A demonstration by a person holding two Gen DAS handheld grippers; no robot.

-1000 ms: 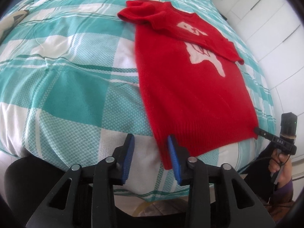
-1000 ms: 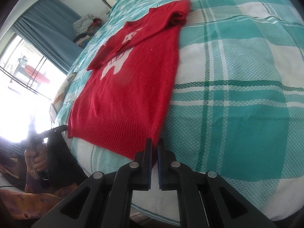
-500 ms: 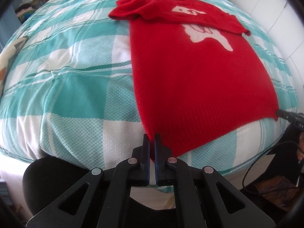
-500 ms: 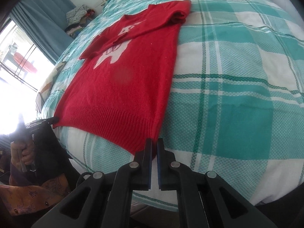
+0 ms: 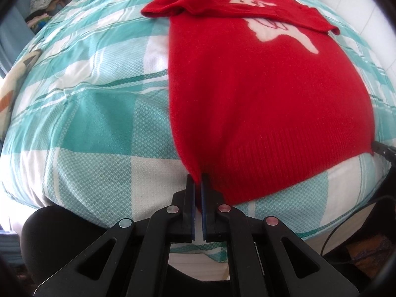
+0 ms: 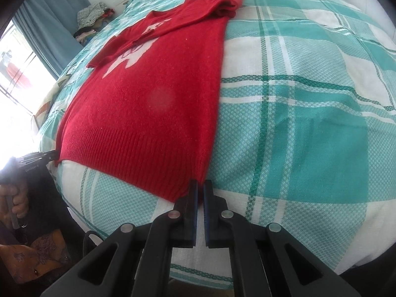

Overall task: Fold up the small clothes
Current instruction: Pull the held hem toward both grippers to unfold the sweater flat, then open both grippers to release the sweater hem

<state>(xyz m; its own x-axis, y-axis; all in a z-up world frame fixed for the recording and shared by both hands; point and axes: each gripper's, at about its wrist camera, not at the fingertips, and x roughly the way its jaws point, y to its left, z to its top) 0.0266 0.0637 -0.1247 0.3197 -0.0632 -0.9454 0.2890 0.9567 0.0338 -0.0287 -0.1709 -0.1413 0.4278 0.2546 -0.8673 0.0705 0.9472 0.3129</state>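
Red sweater point(image 5: 267, 113) hem corners vanish inside both claws (sleeves overlap print)

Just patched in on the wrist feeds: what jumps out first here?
A bright red sweater with a white figure on its chest lies flat on a teal-and-white checked bedspread, sleeves folded across the top. The left gripper is shut on one corner of the ribbed hem, the right gripper on the other, at the bed's near edge.
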